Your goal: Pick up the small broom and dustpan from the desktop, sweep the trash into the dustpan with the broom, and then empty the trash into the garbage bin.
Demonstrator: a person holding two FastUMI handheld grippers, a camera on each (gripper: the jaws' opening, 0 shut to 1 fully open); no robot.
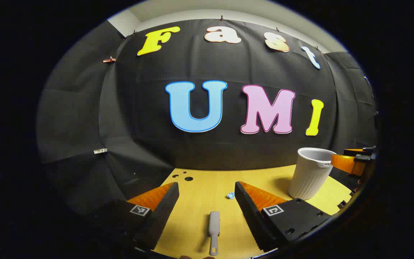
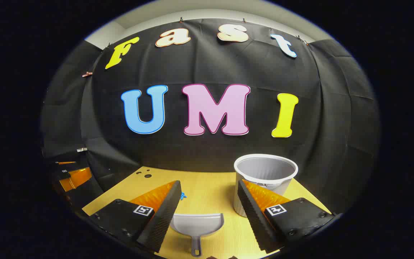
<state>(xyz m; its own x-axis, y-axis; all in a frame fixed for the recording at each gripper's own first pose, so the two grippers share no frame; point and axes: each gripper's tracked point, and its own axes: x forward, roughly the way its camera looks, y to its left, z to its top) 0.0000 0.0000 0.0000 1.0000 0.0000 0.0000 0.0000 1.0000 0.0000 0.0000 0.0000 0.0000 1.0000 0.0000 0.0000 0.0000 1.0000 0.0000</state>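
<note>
Yellow desktop point(image 1: 199, 187) | your left gripper point(image 1: 207, 196) gapes over broom point(image 1: 214, 230) | right gripper point(image 2: 208, 198) gapes over dustpan point(image 2: 197, 226) | bin point(image 2: 264, 172) partly hidden | no legible labels

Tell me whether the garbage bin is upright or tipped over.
Upright: the garbage bin stands on the desktop, open rim facing up.

Plastic ware on a wood-look bench

The bench point(image 1: 207, 181) shows pale wood grain with a smooth, slightly shiny finish. The bin point(image 2: 264, 172) is matt ribbed plastic; the dustpan point(image 2: 197, 225) and broom point(image 1: 214, 230) look like smooth grey plastic. The trash point(image 1: 230, 195) resembles crumpled paper.
</note>
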